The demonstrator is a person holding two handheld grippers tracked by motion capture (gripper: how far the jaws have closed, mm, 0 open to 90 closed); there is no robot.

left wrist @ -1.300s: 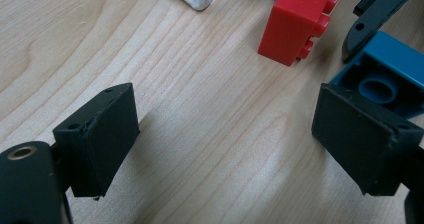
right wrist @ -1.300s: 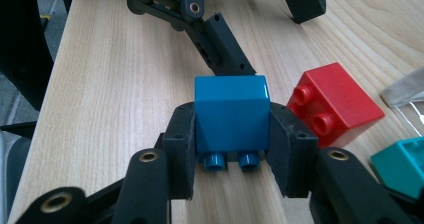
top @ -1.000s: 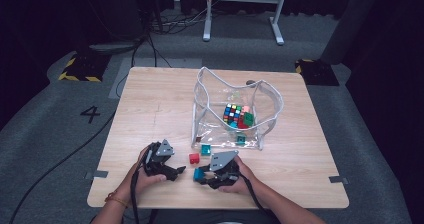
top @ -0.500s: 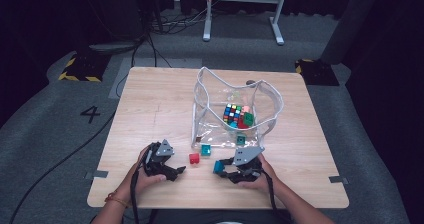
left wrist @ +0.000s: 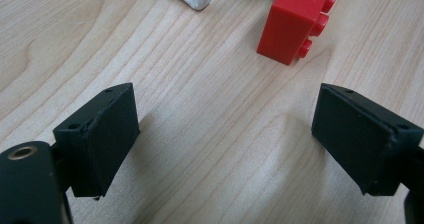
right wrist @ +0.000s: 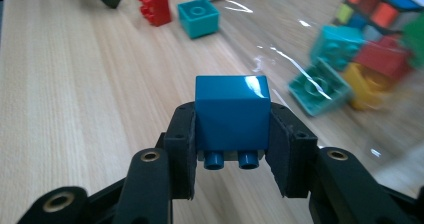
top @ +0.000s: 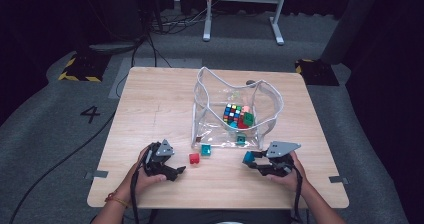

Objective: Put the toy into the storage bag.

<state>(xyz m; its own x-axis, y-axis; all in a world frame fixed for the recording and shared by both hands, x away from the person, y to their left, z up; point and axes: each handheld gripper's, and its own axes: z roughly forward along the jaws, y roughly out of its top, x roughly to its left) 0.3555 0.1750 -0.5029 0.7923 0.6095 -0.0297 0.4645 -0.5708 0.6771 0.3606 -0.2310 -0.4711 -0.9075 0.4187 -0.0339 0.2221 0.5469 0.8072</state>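
Wooden table [top: 150,109] lying under dim room light, toys spread along near edge.
Resting low at left, left gripper [top: 176,171] gaping wide toward red brick [top: 194,158]; sitting beside it, teal brick [top: 205,148] before clear bag [top: 210,104]; hovering at right near front edge, right gripper [top: 248,158] clamping blue brick [right wrist: 231,112], studs toward camera.

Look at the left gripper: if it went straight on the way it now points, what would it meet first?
Probably the red brick: it lies just ahead of the open left gripper, a little toward one jaw, with bare table between. It might just pass beside it.
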